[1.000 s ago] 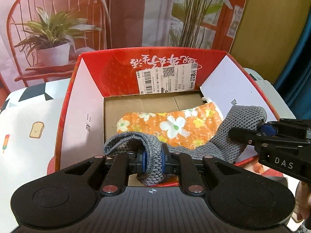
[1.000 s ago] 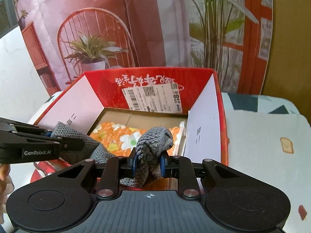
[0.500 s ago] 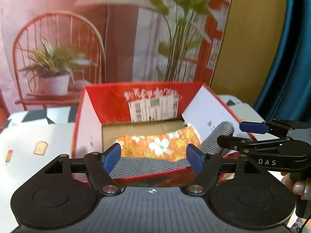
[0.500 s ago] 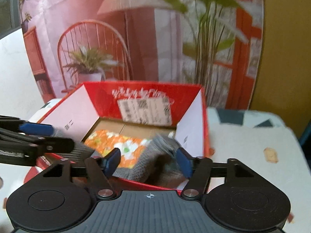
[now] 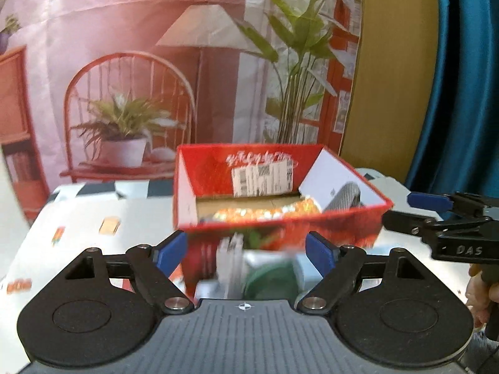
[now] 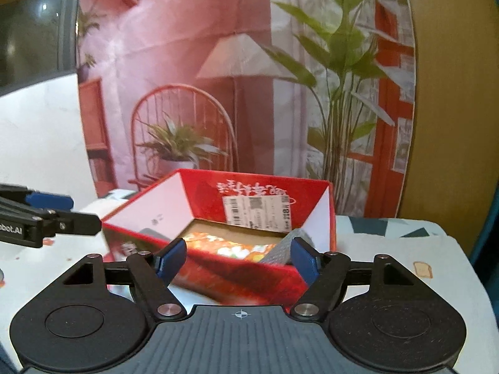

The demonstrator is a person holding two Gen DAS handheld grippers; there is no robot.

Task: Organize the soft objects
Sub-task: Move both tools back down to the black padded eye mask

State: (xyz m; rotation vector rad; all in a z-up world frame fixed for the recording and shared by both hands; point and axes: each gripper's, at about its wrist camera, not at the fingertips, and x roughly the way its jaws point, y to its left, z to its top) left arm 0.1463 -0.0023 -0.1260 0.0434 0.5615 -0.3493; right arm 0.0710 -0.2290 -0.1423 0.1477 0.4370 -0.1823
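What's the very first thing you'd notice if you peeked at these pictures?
The bright red box in the middle of the table grabs the eye first, with an orange flowery cloth lying inside and a grey knitted thing leaning up in its right corner. Then you'd spot the blue-tipped left tool and right tool in front of the box, their jaws opening with nothing between them.

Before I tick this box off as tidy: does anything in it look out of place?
Yes. The grey knit is not lying flat on the floral fabric: one end rides up the white side flap of the red box, at its right in the left wrist view.
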